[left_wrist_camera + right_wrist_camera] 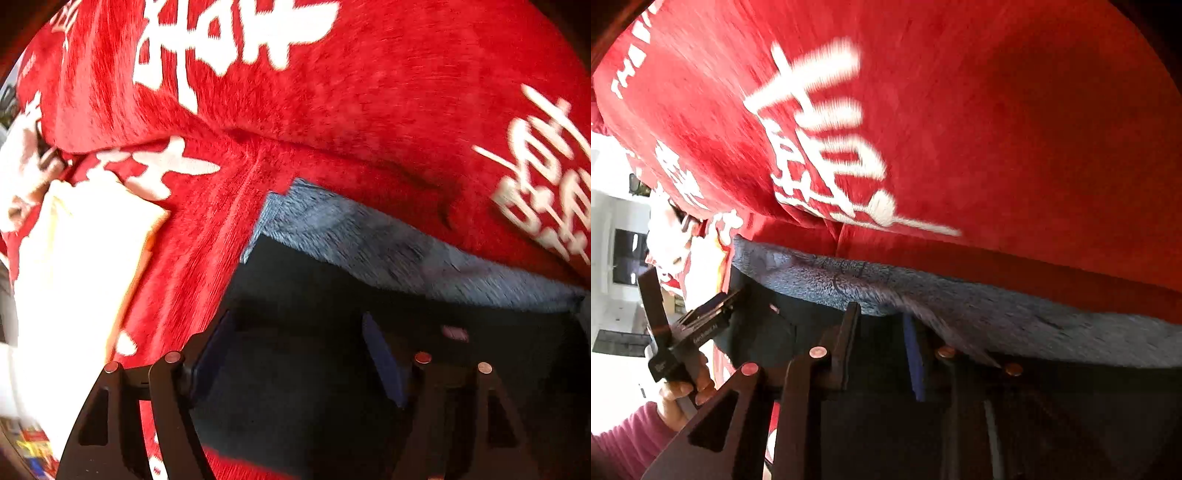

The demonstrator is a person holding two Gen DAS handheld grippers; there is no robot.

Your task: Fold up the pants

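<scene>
The pants (332, 350) are dark fabric with a grey fleecy inside (369, 243), lying on a red blanket. In the left wrist view my left gripper (299, 347) has its fingers spread wide with dark pants fabric between them. In the right wrist view the pants (886, 424) and their grey lining (960, 299) lie under my right gripper (882, 350), whose fingers stand apart with the waist edge between them. My left gripper (698, 328) also shows at the left of the right wrist view, held by a hand in a pink sleeve.
A red plush blanket with white characters (332, 110) covers the surface and fills the right wrist view (997, 129) too. A cream cloth (74, 277) lies at the left. White furniture (617, 240) stands at the far left.
</scene>
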